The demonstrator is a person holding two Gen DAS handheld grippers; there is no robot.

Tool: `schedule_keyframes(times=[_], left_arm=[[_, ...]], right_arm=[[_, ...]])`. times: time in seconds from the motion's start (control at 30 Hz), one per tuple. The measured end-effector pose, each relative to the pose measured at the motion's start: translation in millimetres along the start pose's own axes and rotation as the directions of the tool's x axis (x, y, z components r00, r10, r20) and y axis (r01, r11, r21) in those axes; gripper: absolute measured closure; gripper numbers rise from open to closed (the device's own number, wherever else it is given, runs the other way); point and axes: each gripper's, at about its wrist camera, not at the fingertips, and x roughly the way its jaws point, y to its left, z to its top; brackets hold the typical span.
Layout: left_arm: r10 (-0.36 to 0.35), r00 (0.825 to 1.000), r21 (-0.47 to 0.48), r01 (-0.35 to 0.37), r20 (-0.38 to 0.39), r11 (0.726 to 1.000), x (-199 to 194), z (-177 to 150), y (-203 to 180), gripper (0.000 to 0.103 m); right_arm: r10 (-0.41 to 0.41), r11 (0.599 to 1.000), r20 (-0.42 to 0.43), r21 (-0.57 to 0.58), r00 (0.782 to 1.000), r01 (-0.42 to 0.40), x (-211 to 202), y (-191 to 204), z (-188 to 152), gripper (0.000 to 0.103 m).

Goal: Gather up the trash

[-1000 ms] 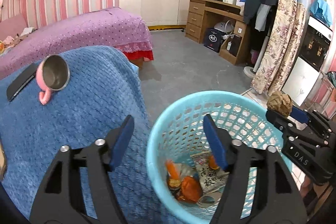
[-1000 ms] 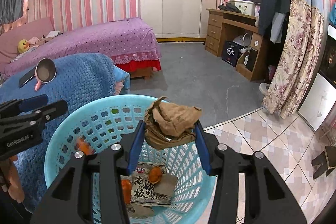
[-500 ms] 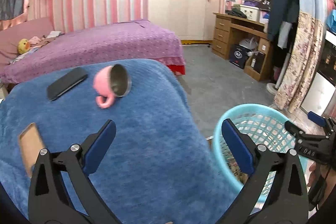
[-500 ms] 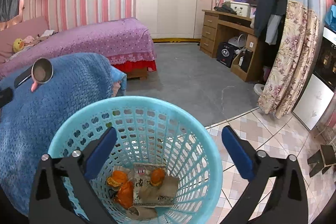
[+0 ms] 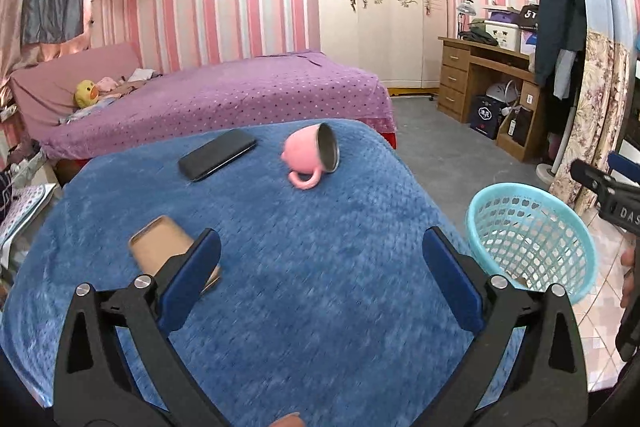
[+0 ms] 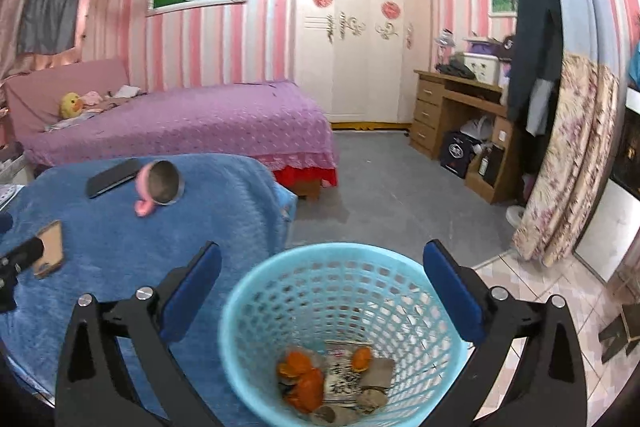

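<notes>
Right gripper (image 6: 322, 291) just opened up, empty; the brown paper wad was already in the basket (image 6: 256, 291). Left gripper (image 5: 320, 277) spread wide too, holding nothing, swung back over the bench (image 5: 320, 307). No trash left there afaict.

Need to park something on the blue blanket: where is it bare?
Bare: the wide stretch of blue blanket between the pink cup and the near edge, toward the basket. Crowded: far left, with the black phone and tan phone.
</notes>
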Motion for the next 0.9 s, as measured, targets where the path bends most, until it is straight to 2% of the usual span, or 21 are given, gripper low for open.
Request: schedule_keyframes(times=[0.17, 0.37, 0.5, 0.7, 0.9], left_arm=[[0.029, 1.0, -0.026, -0.029, -0.004, 0.999, -22.1, -14.4, 28.2, 0.005], [0.029, 1.0, -0.081, -0.029, 0.001, 0.996, -45.9, -26.9, 53.8, 0.005], [0.05, 0.999, -0.086, -0.048, 0.019, 0.995, -59.3, -37.9, 64.1, 0.005], [0.034, 0.999, -0.13, -0.034, -0.002, 0.991, -60.8, -52.7, 76.8, 0.005], [0.04, 0.999, -0.121, -0.037, 0.021, 0.992, -66.1, -56.8, 76.1, 0.005]], right_arm=[[0.034, 0.998, 0.007, -0.05, 0.999, -0.034, -25.9, 38.9, -1.8, 0.005], [0.066, 0.996, 0.009, -0.057, 0.998, -0.066, -51.5, 75.6, -15.4, 0.005], [0.073, 0.997, 0.002, -0.028, 0.997, -0.073, -61.5, 86.7, -30.0, 0.005], [0.061, 0.996, 0.002, -0.059, 0.998, -0.06, -79.5, 103.5, -50.0, 0.005], [0.062, 0.997, 0.01, -0.044, 0.998, -0.061, -88.5, 104.9, -55.5, 0.005]])
